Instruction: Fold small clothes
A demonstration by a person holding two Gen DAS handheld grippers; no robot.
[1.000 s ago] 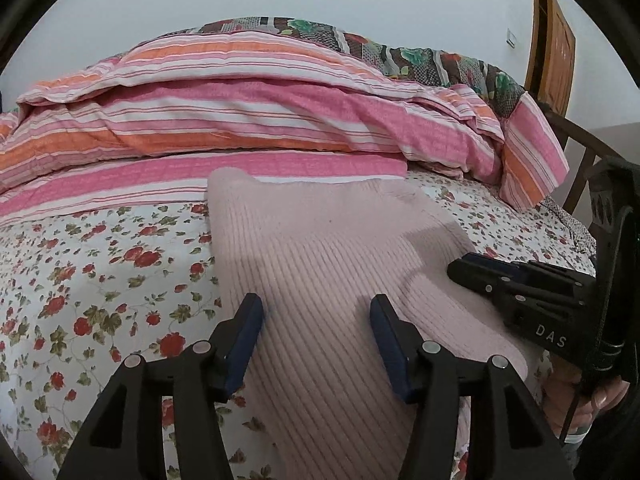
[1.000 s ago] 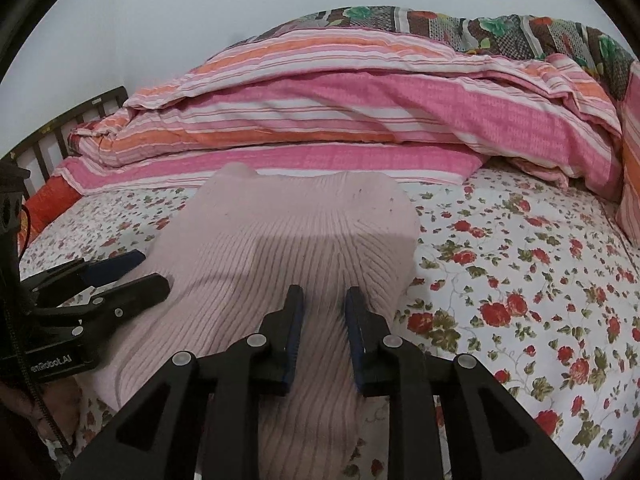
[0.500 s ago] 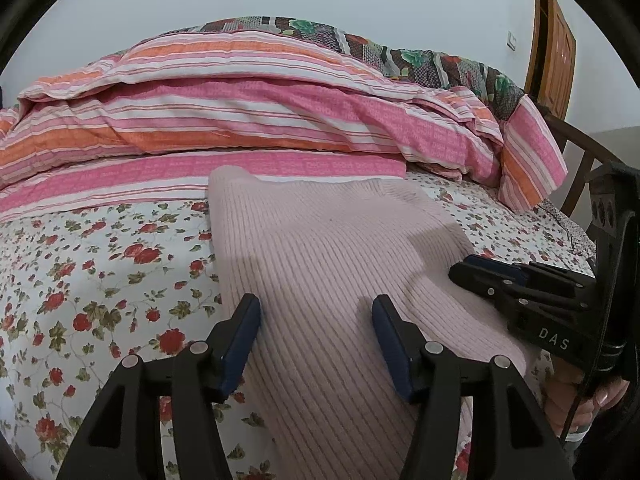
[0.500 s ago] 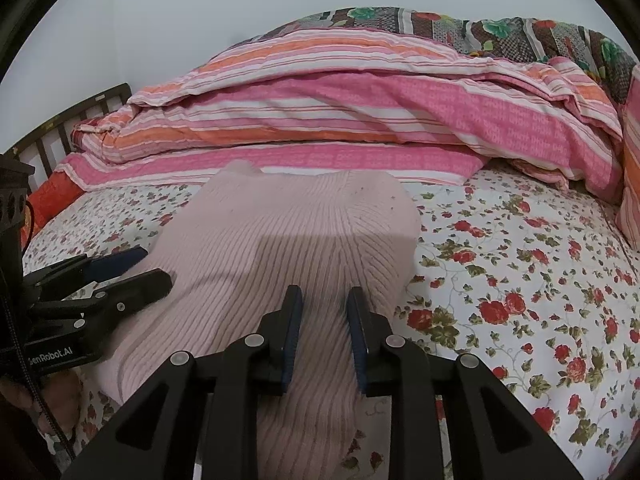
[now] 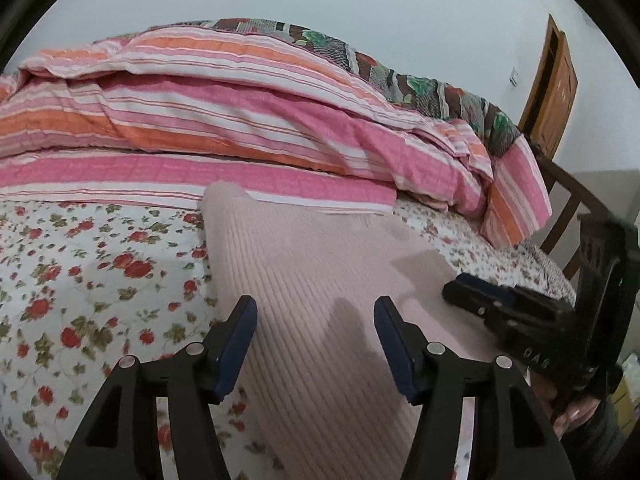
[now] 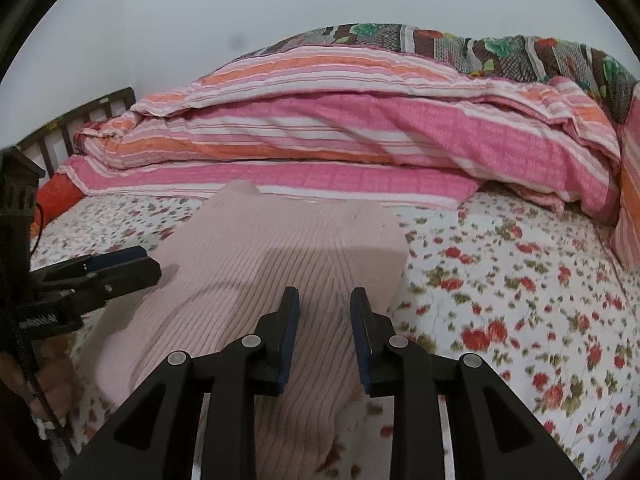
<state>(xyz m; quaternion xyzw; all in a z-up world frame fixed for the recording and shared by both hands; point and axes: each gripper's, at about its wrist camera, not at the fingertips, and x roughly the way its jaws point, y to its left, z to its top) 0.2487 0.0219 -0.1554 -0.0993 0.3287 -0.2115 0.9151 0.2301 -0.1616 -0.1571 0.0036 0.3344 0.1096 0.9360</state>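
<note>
Your pink ribbed garment (image 5: 320, 280) lies flat on the floral bed sheet (image 5: 80, 280), its long axis running away from you toward the striped quilt (image 5: 240, 120). Your left gripper (image 5: 316, 312) hovers over its near left edge, fingers parted and empty. Your right gripper (image 6: 325, 304) sits over the near right part, fingers narrowly apart and opening, nothing pinched. Both hands look equally close to that near end.

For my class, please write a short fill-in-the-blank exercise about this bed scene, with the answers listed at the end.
1. The ribbed garment lying on the bed is pale ____.
2. The bedsheet under it is printed with red ____.
3. The bundled quilt behind the garment has a pattern of ____.
4. At the far right of the left wrist view stands a wooden ____.

Answers: pink; flowers; stripes; door
</note>
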